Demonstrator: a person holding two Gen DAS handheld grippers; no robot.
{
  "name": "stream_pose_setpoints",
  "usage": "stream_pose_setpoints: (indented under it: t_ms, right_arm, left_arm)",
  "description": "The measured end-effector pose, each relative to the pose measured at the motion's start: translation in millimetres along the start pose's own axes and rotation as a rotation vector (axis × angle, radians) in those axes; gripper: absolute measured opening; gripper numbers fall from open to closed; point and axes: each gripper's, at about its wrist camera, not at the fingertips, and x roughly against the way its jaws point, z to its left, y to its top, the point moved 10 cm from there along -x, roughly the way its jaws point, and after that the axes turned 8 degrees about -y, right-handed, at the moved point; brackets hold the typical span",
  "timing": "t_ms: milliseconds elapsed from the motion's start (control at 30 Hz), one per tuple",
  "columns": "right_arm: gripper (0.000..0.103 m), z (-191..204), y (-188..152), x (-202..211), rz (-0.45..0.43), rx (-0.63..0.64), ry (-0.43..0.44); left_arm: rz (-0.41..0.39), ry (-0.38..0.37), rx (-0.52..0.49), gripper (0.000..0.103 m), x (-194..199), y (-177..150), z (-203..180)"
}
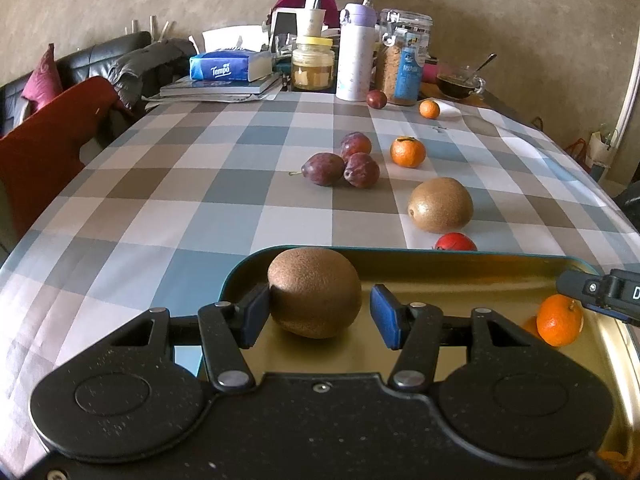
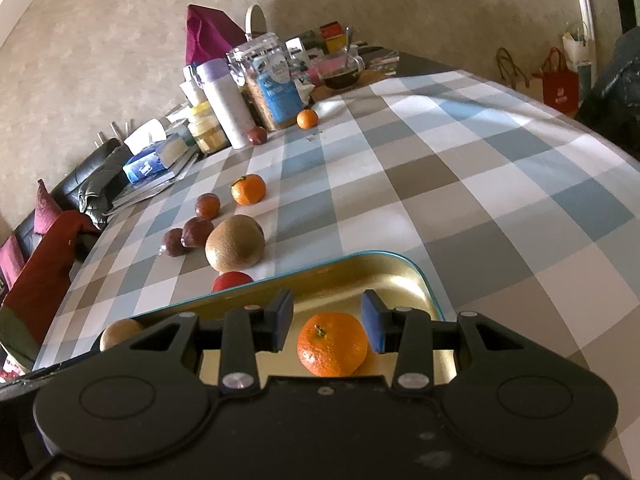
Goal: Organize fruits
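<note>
A gold metal tray (image 1: 440, 264) with a teal rim lies at the near table edge. My left gripper (image 1: 320, 312) is open around a brown kiwi (image 1: 316, 292) resting in the tray; the left pad touches it, the right pad stands apart. My right gripper (image 2: 328, 326) is open over the tray (image 2: 400, 276), with a mandarin (image 2: 333, 344) lying between its pads, touching neither. That mandarin (image 1: 559, 320) and the right gripper's tip also show at the right of the left wrist view. The kiwi (image 2: 120, 332) shows at the tray's left.
On the checked cloth beyond the tray lie a second kiwi (image 1: 440, 205), a red fruit (image 1: 455, 242), three plums (image 1: 344, 165), two mandarins (image 1: 407, 152) and a far plum (image 1: 376, 99). Jars, a bottle (image 1: 354, 52), a tissue pack and books crowd the far edge.
</note>
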Motion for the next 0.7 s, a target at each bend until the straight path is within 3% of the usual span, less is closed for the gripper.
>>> stream_pose_setpoints:
  t_ms: [700]
  right_arm:
    - [0.041,5.6,-5.0,-10.3,0.045,0.074,-0.046]
  left_arm:
    - [0.014,-0.007,0.063,0.06,-2.7,-1.0,8.3]
